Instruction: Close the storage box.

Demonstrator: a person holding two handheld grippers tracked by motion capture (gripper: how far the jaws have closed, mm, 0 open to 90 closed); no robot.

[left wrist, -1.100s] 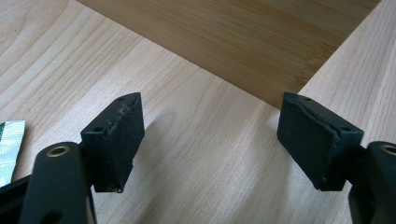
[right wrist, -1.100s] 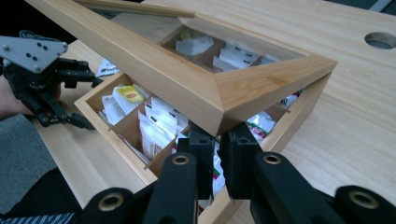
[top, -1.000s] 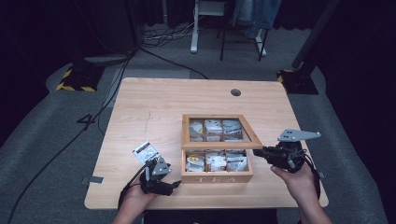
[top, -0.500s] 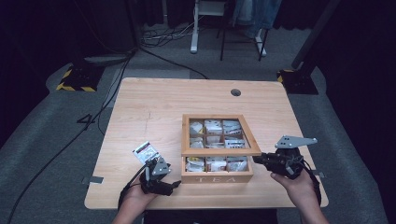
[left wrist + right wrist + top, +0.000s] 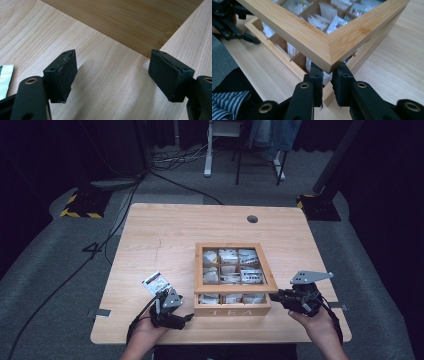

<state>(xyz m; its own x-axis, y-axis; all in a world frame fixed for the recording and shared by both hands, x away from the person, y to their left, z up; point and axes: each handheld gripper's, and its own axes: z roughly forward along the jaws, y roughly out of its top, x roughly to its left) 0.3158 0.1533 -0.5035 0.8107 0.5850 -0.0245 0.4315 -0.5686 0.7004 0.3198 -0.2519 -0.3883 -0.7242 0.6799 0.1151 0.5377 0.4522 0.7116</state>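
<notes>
2 claws at the tea box (image 5: 232,306): right claw (image 5: 327,75) pinching the lid (image 5: 329,53) corner, left claw (image 5: 112,75) gaping beside it; thin grip, lid could slip and slam

Setting: recording studio or laboratory test bay.

A light wood bench (image 5: 170,235) with a cable pass-through hole (image 5: 252,219) stands on grey carpet (image 5: 50,270), enclosed by black curtains (image 5: 45,155). Cables (image 5: 175,157) run across the floor. Weighted stand bases edged with yellow-black hazard tape (image 5: 80,204) sit at the rear corners of the bench. White desk legs (image 5: 210,150) stand behind.
</notes>
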